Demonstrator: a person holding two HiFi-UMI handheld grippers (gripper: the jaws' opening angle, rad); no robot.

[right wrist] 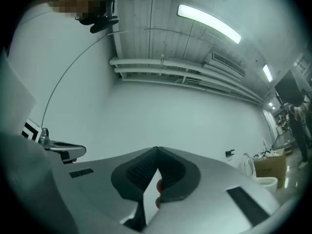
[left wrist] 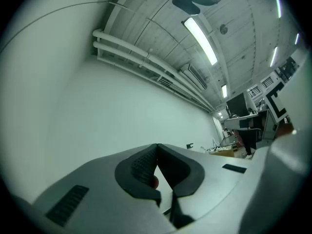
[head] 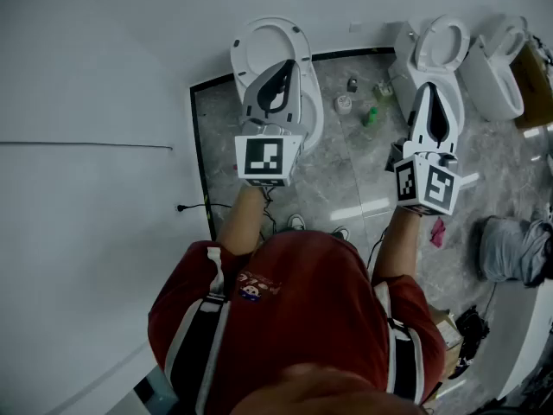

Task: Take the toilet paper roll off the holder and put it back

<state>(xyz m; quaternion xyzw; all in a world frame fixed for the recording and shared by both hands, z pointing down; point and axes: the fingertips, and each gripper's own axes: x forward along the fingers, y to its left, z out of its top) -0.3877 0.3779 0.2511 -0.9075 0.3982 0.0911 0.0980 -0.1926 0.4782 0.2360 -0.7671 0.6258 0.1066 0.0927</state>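
A plain white wall (head: 86, 76) takes up the left of the head view, meeting grey tiled floor (head: 346, 171) where three toilets stand in a row. The person holds both tools out ahead. The left gripper (head: 285, 72) hangs over the nearest toilet (head: 259, 37), and the right gripper (head: 430, 93) hangs over the next one (head: 445, 46). A small white round thing (head: 343, 104) sits on the floor between the two sets of jaws. I cannot tell whether it is the toilet paper roll, and I see no roll elsewhere.

In the left gripper view, the left gripper (left wrist: 157, 146) has its jaws closed tip to tip with nothing between them. Beyond them there is only bare wall and ceiling.

In the right gripper view, the right gripper (right wrist: 156, 150) is likewise fully closed and empty. A chrome arm (right wrist: 63, 149) juts out left of the jaws. It may be the holder, but I cannot be sure.

By my reading the task has not started, and both taking the roll off and putting it back are still to do. There is free air ahead of both jaws, though the wall crowds the left side and the toilet rims lie below
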